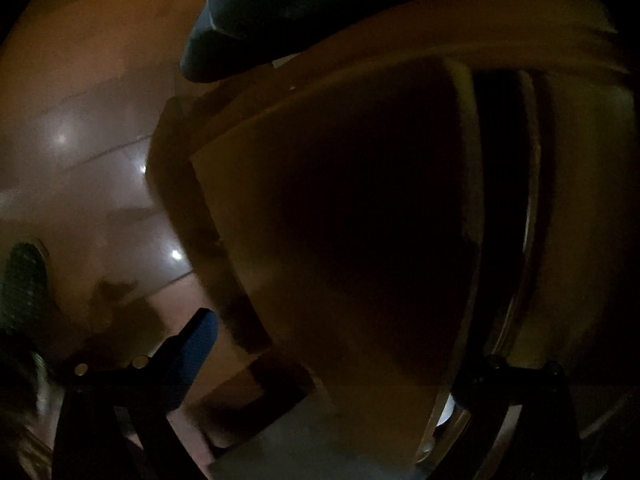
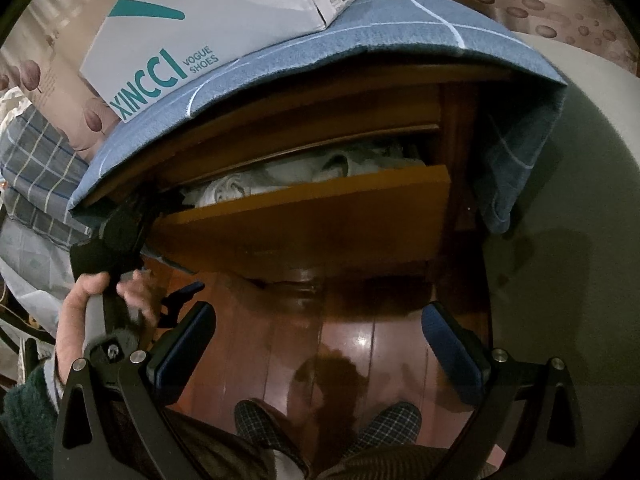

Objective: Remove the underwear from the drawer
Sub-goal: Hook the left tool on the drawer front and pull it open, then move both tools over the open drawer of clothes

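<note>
Right gripper (image 2: 318,350) wide apart, holding nothing, below half-open drawer (image 2: 312,216); left gripper (image 2: 132,216) at drawer's corner, spread unclear

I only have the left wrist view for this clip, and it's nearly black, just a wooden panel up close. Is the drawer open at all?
Observer: Yes. The right wrist view shows the drawer pulled partly out, with pale cloth showing in the gap.
Operator: Where is the right tool?
Observer: The right tool is open and empty. It hangs in front of the drawer, above the wooden floor.
Operator: Anything stacked above the drawer?
Observer: A white shoe box sits on a blue checked cloth draped over the top.
</note>
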`<state>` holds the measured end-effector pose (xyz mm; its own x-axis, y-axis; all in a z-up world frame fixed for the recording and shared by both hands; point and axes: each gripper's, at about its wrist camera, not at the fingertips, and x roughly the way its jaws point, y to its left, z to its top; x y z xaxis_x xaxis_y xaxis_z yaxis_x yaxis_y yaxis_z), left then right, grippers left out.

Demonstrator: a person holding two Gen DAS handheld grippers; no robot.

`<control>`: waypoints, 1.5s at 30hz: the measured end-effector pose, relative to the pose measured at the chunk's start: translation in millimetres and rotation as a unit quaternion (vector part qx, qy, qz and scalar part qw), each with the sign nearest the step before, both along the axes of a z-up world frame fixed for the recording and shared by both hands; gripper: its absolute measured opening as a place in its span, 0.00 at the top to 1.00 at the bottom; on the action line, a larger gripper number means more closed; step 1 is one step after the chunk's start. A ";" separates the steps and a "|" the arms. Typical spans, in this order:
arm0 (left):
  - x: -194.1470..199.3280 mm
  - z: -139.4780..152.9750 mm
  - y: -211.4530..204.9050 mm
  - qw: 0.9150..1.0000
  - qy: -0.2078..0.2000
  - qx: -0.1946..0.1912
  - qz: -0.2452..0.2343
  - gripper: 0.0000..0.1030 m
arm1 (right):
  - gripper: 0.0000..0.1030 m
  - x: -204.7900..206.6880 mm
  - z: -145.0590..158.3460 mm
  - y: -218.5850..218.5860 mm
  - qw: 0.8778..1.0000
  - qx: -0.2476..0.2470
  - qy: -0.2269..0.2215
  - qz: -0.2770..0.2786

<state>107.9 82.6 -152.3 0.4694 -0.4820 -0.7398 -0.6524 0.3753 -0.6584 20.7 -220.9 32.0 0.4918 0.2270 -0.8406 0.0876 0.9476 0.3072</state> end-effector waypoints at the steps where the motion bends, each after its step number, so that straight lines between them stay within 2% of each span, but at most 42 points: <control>1: -5.4 -0.7 2.2 1.000 -0.002 0.007 -0.010 0.00 | 0.01 -0.1 0.5 -0.3 1.000 0.000 0.000 -0.001; 7: -34.6 4.3 6.8 0.997 0.016 0.044 -0.061 0.00 | 0.01 -0.9 1.7 0.3 1.000 -0.003 -0.003 -0.003; 17: -51.4 11.8 7.7 0.985 0.043 0.108 -0.128 0.00 | 0.01 -0.8 4.7 1.0 1.000 -0.010 -0.005 -0.005; 20: -62.2 29.0 9.8 0.982 0.049 0.114 -0.140 0.00 | 0.01 -1.1 4.4 -2.1 1.000 -0.010 -0.004 -0.006; 26: -69.7 29.6 5.7 0.978 0.059 0.123 -0.160 0.00 | 0.01 -2.1 6.2 -6.1 1.000 -0.008 -0.005 -0.008; 45: -89.5 42.6 2.4 0.953 0.107 0.177 -0.220 0.00 | 0.01 2.1 8.6 -10.3 1.000 -0.001 -0.007 -0.009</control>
<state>18.4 85.0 -109.6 0.0999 -0.3007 -0.9485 -0.4849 0.8177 -0.3103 22.8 -231.3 40.5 0.5071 0.2159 -0.8344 0.1005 0.9467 0.3060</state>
